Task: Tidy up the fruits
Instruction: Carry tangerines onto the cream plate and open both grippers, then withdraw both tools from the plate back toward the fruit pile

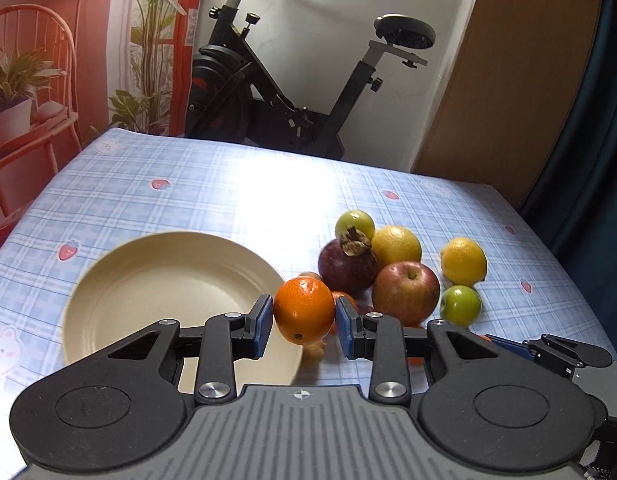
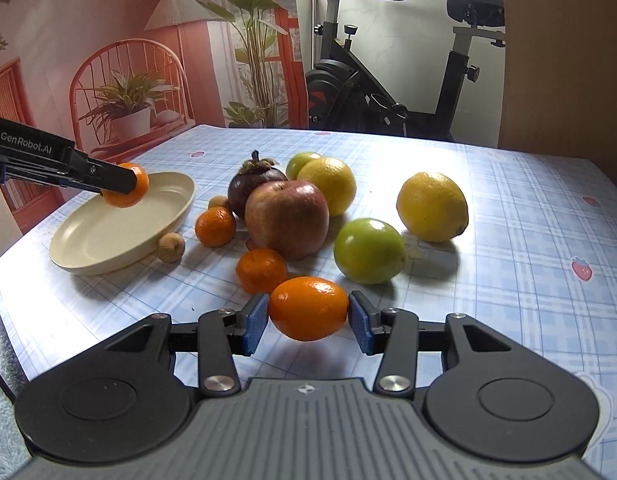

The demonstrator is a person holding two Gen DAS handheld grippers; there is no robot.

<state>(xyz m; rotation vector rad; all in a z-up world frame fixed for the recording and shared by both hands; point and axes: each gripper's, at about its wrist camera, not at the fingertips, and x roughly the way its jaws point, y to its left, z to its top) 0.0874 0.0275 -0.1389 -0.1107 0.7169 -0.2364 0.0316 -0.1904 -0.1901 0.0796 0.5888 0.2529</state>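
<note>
Both grippers hold small round orange mandarins.
L gripper clamps mandarin above cream round plate; R gripper clamps another over worktop.

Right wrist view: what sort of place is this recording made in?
Probably a room in a home: an exercise bike stands behind a table covered with a strawberry-print tablecloth, bearing loose fruit and a cream plate. The pink wall looks like a printed backdrop.
</note>
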